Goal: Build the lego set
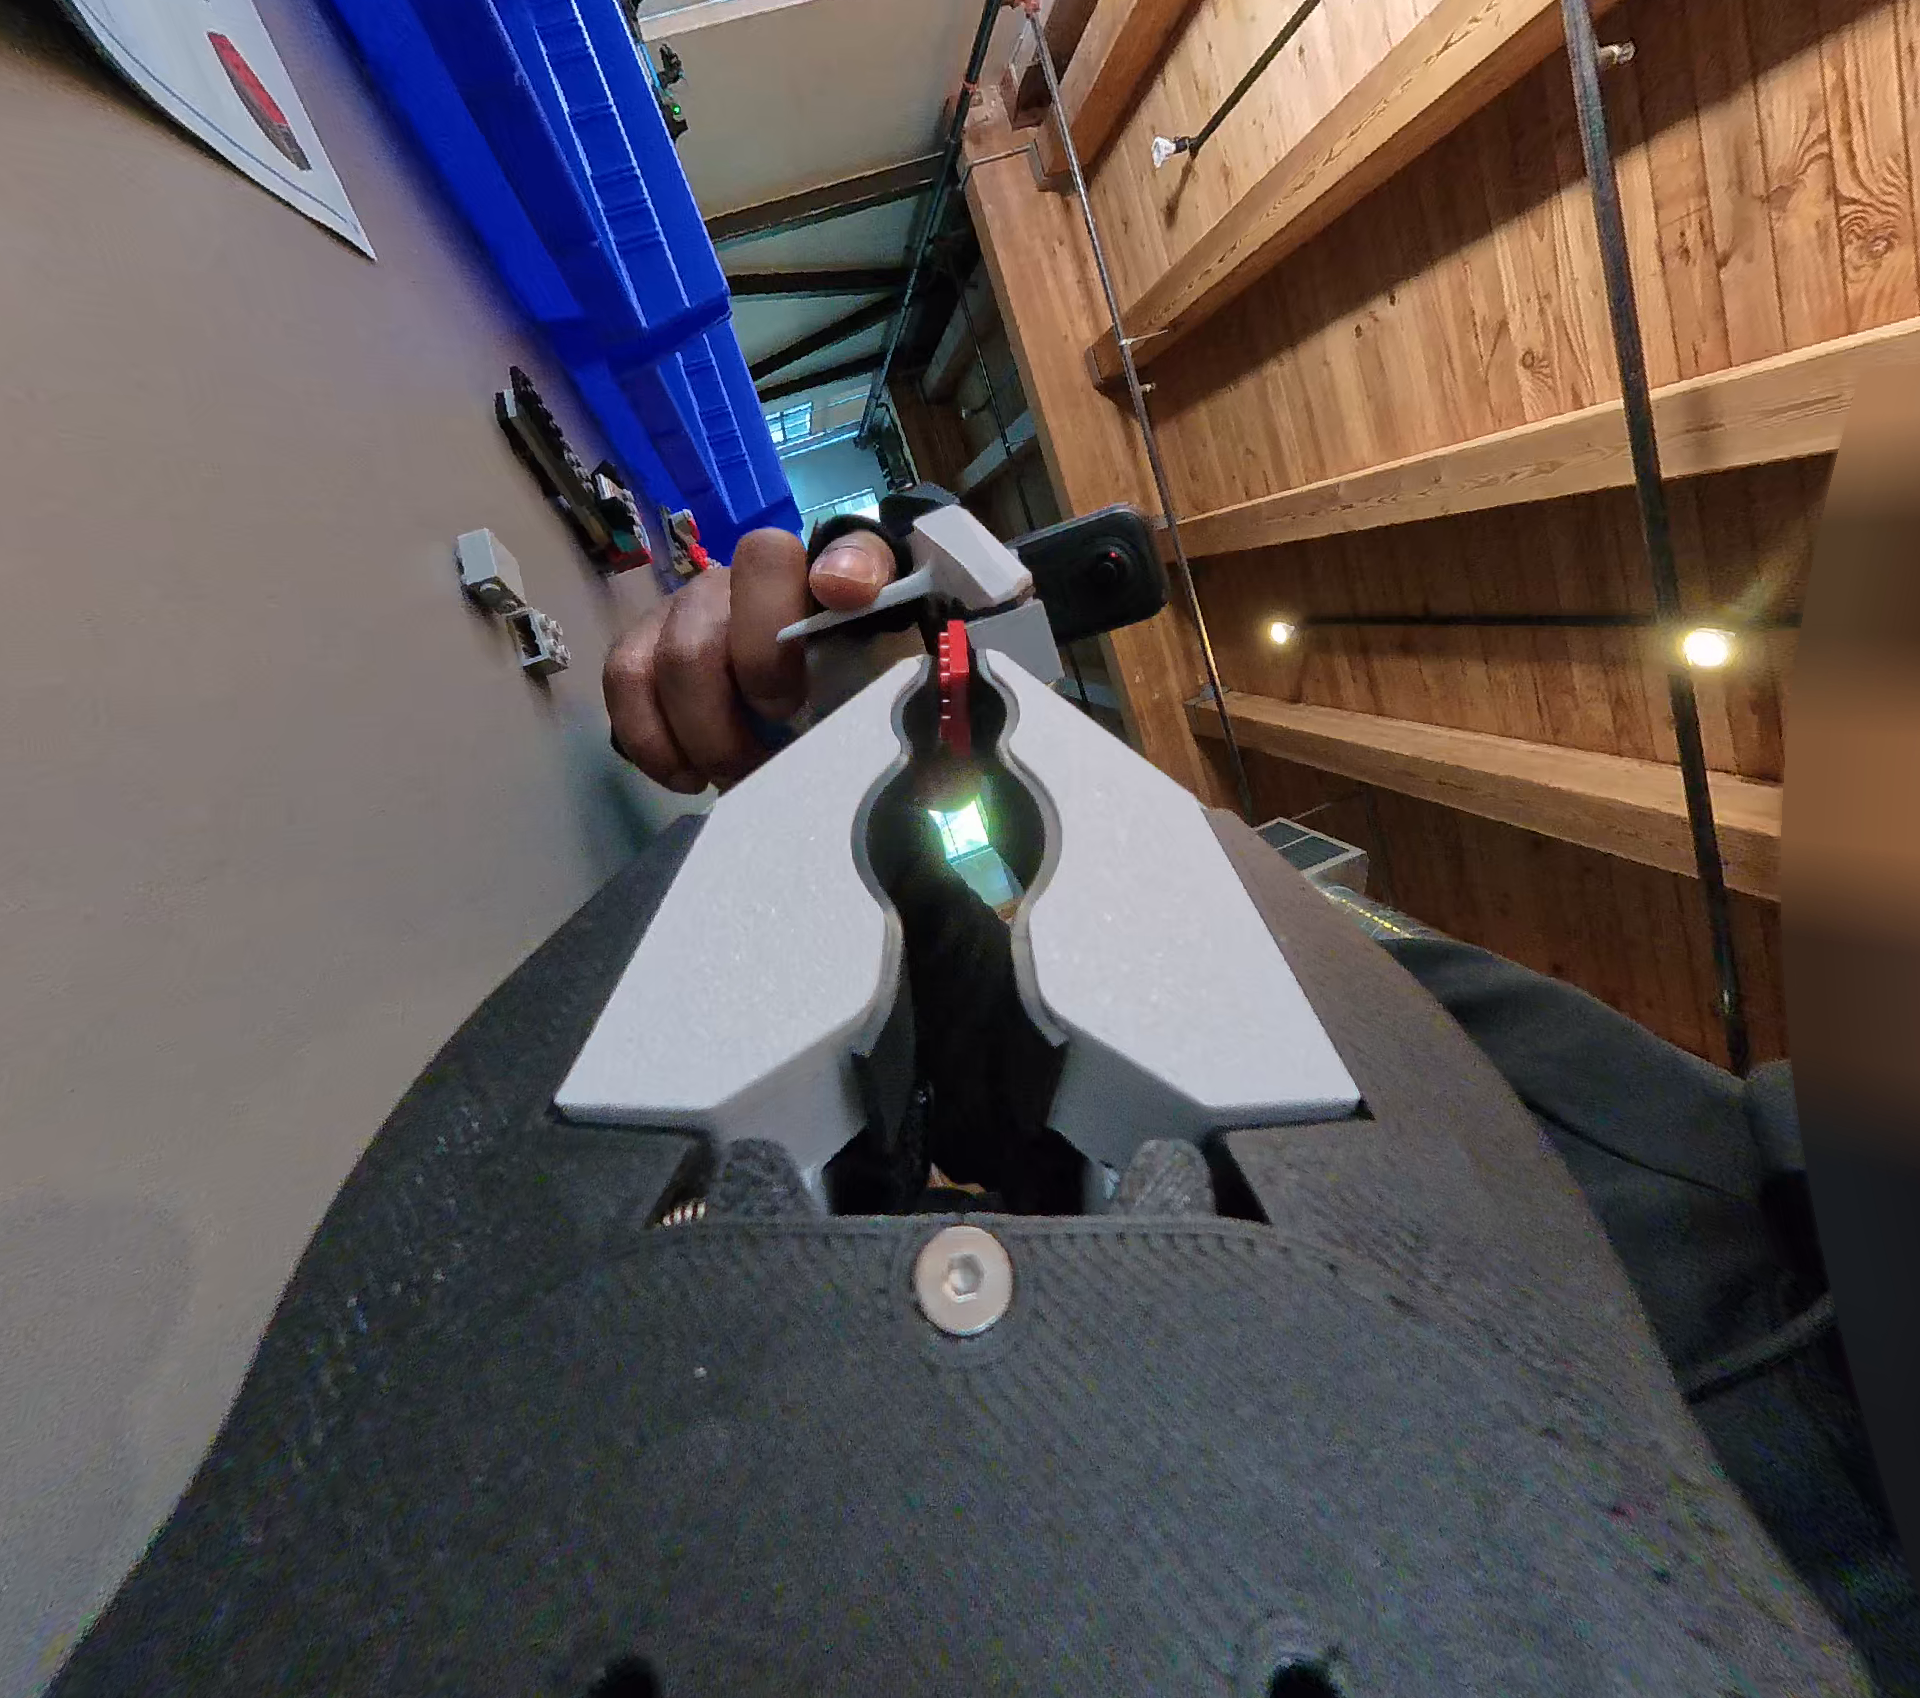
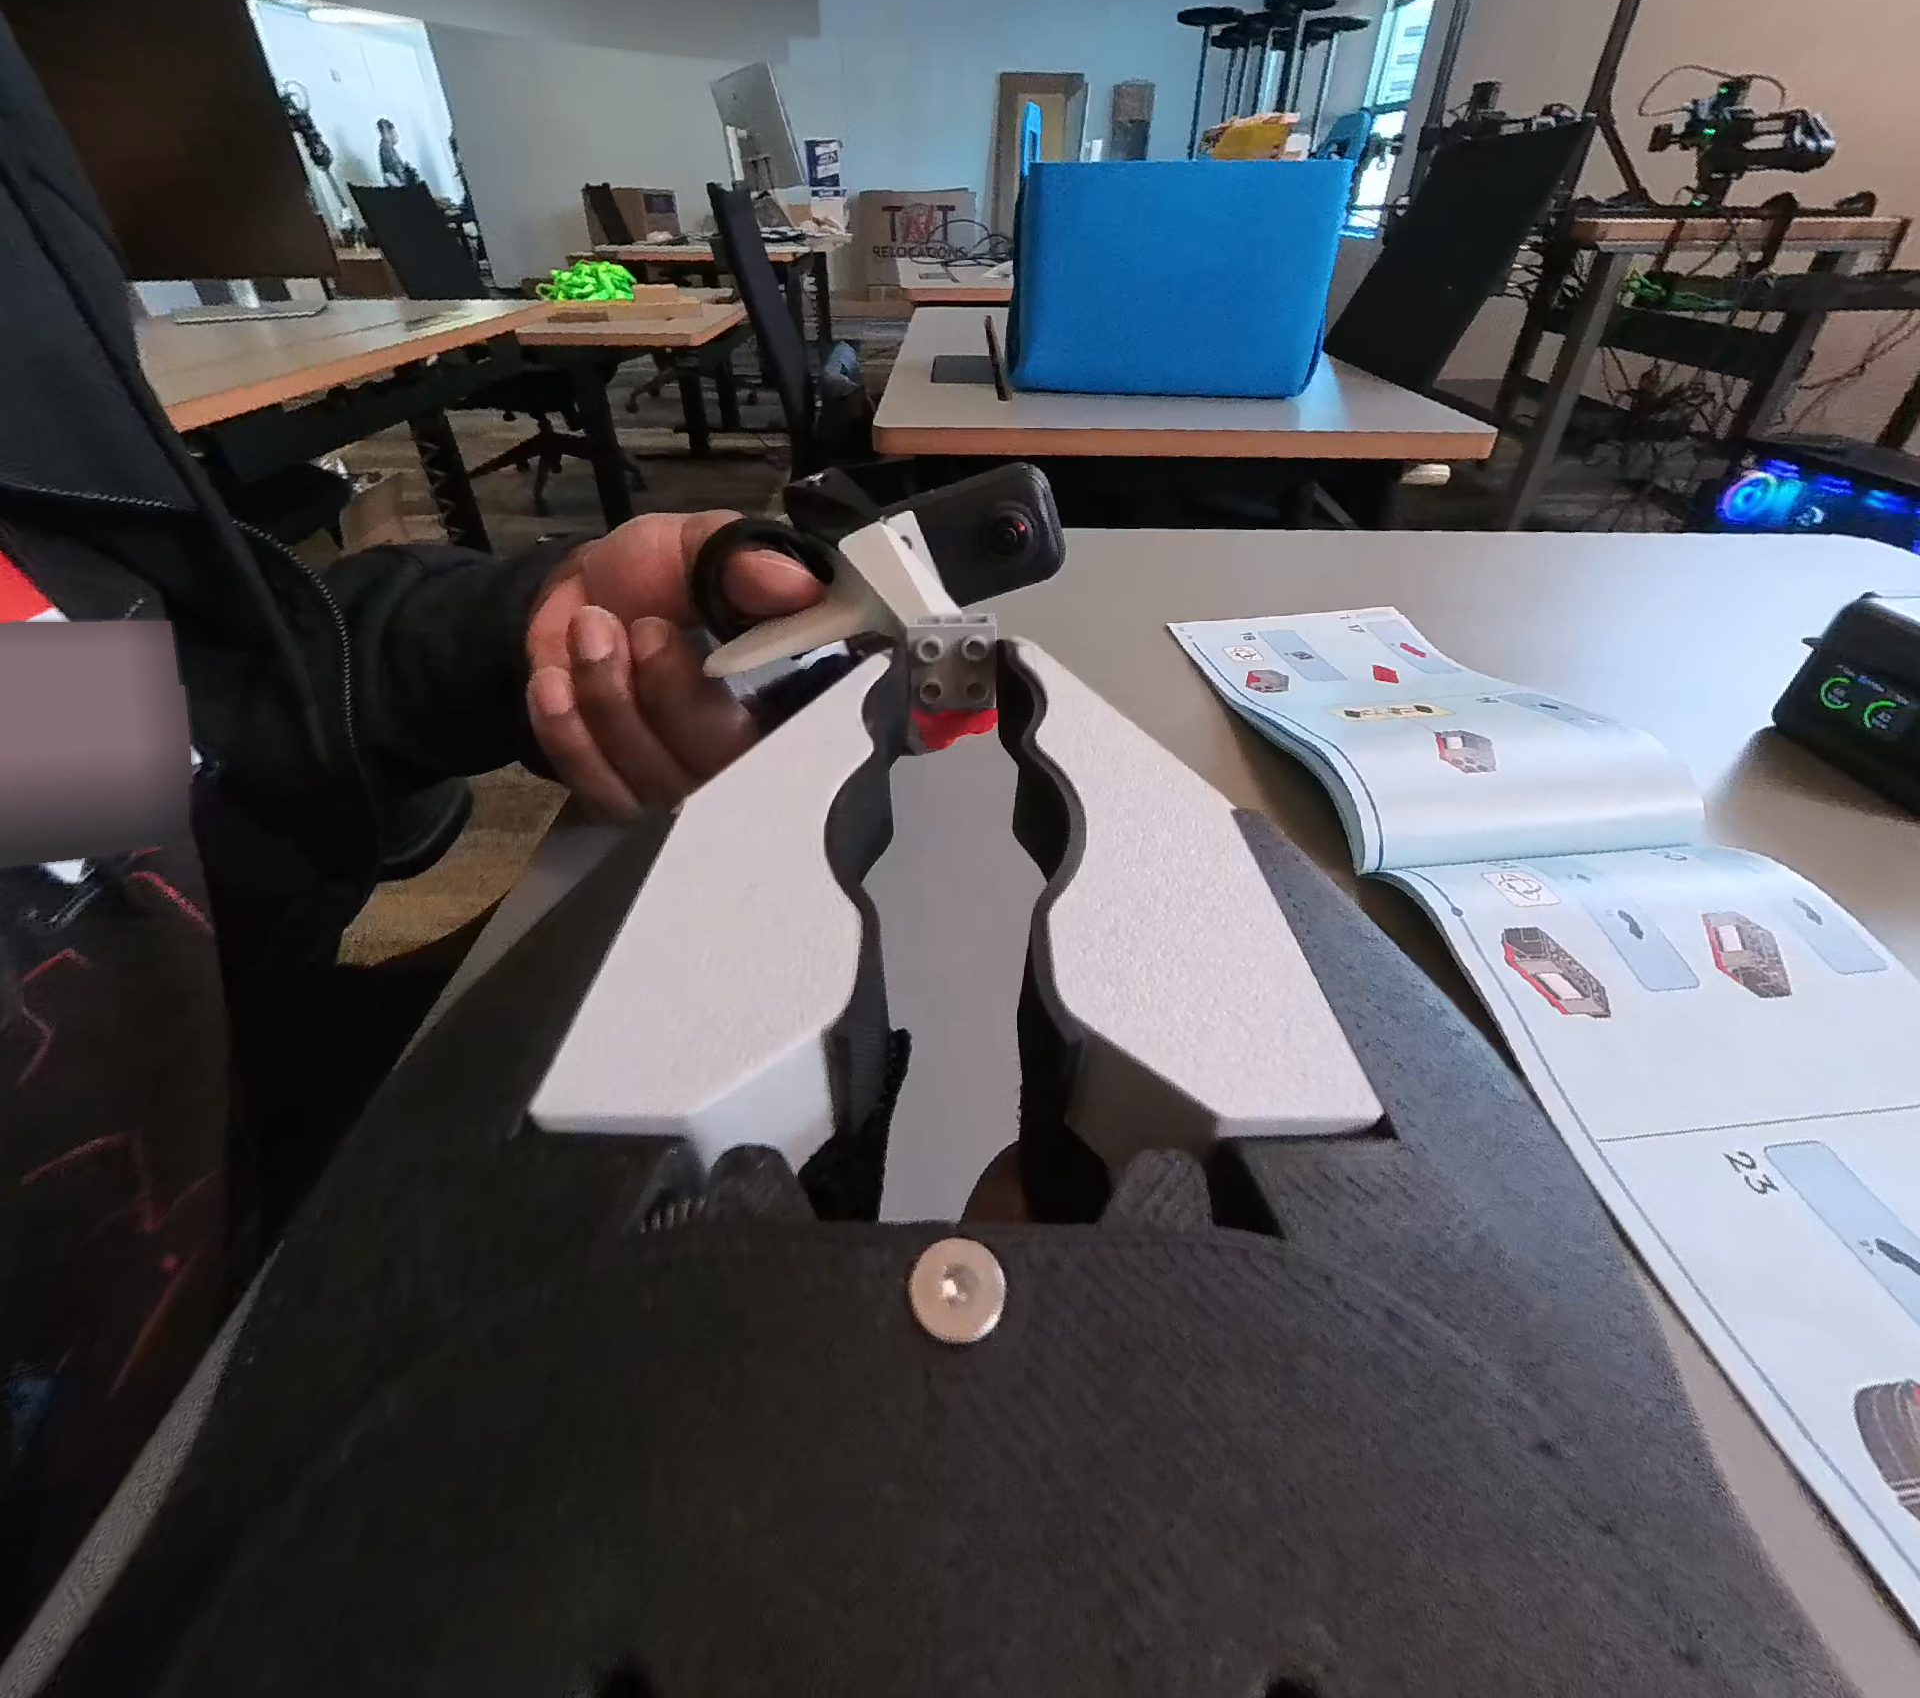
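- The left hand-held gripper (image 1: 951, 682) is pinched nearly closed on a thin red plate (image 1: 953, 692), held edge-on at its tips.
- The right hand-held gripper (image 2: 951, 692) is part-closed on a grey studded brick (image 2: 951, 672), a red piece under it.
- Both pieces look light, rigid and slick; grip flat sides, studs clear.
- Beyond the brick, an open instruction booklet (image 2: 1507, 827) lies on the tabletop (image 2: 1299, 578); its print stays unquoted.
- More bricks (image 1: 535, 635) lie near the blue bin (image 1: 582, 194).

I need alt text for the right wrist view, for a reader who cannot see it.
The right tongs grip a small grey lego brick with a red piece under it, held above a grey table. Just beyond, a hand holds the other tongs, and an open instruction booklet lies to the right.
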### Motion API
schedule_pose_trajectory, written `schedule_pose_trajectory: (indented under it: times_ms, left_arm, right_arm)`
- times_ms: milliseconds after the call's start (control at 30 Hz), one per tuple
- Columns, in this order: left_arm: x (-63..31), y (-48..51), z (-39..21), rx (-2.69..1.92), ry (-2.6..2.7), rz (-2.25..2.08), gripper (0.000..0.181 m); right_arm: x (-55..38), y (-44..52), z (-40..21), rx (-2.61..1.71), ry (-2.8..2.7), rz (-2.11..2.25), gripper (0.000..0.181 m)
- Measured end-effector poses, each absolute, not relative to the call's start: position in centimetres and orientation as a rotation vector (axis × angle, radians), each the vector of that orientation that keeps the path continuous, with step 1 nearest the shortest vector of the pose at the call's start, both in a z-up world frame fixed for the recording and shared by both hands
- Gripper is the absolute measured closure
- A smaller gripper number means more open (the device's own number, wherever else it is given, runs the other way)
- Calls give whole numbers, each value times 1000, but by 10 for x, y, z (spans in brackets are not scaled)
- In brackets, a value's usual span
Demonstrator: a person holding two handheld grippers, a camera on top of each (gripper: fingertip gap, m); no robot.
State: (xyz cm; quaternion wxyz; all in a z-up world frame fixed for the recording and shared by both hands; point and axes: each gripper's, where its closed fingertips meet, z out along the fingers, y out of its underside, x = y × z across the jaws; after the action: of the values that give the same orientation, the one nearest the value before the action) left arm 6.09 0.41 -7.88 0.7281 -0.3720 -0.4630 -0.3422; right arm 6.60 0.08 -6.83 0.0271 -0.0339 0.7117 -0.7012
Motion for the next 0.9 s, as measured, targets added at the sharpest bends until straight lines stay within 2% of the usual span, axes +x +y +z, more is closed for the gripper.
schedule_pose_trajectory:
  times_ms: [900]
  left_arm:
    - [57,25,-82,-818,-1025,-796,178]
  right_arm:
    - [64,22,-72,-425,2144,-2065,163]
